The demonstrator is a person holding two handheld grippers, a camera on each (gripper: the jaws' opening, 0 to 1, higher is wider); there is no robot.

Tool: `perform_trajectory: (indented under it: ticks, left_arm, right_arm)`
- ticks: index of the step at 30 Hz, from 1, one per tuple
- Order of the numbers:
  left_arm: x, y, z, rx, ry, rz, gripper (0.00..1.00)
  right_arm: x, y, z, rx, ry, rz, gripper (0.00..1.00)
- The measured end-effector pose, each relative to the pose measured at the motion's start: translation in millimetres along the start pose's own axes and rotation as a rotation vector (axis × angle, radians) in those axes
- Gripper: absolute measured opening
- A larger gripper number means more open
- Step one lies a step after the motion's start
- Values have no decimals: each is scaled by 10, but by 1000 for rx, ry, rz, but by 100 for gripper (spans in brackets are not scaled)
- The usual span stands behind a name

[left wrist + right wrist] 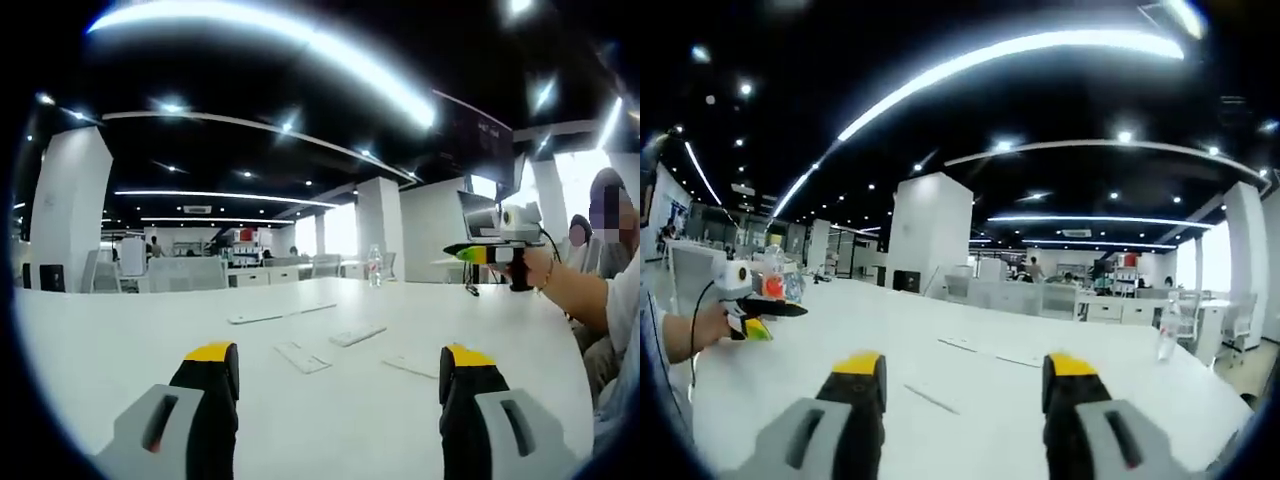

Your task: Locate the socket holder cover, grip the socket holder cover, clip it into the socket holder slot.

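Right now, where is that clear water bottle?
The water bottle stands upright at the far edge of the white table in the left gripper view, beyond the flat white strips. In the right gripper view it stands at the table's far right.

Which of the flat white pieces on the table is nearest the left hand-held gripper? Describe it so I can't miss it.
On the big white table, look ahead between the left hand-held gripper's yellow-tipped jaws. The short white strip lies closest, angled, nearer than the longer pieces behind it.
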State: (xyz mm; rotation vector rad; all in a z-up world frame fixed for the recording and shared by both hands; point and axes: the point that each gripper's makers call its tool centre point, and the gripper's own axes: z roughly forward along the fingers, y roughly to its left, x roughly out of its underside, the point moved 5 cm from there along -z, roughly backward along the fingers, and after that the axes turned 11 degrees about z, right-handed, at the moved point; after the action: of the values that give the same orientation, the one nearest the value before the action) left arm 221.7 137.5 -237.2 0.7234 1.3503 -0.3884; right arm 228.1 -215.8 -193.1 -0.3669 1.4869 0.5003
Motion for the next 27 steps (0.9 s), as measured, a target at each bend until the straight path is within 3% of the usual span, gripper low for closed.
perform_trajectory:
  ticks: [8, 11, 13, 21, 25, 27]
  left_arm:
    - [-6, 5, -10, 0, -22, -2, 84]
    - [-2, 27, -15, -19, -27, -2, 86]
    - [-11, 23, -24, -26, -29, 7, 86]
    - [-55, 47, -26, -47, -54, 4, 88]
    - [-79, 18, 58, -38, 3, -4, 85]
    - [-93, -30, 115, -6, 49, -29, 78]
  right_arm:
    - [241, -35, -16, -99, 5, 15, 61]
    - [367, -73, -25, -79, 59, 109, 57]
    - [345, -61, -40, -81, 26, 80, 57]
    - [318, 32, -69, -104, 2, 29, 54]
    - [305, 39, -55, -106, 1, 13, 54]
    - [272, 48, -72, -111, -14, 19, 53]
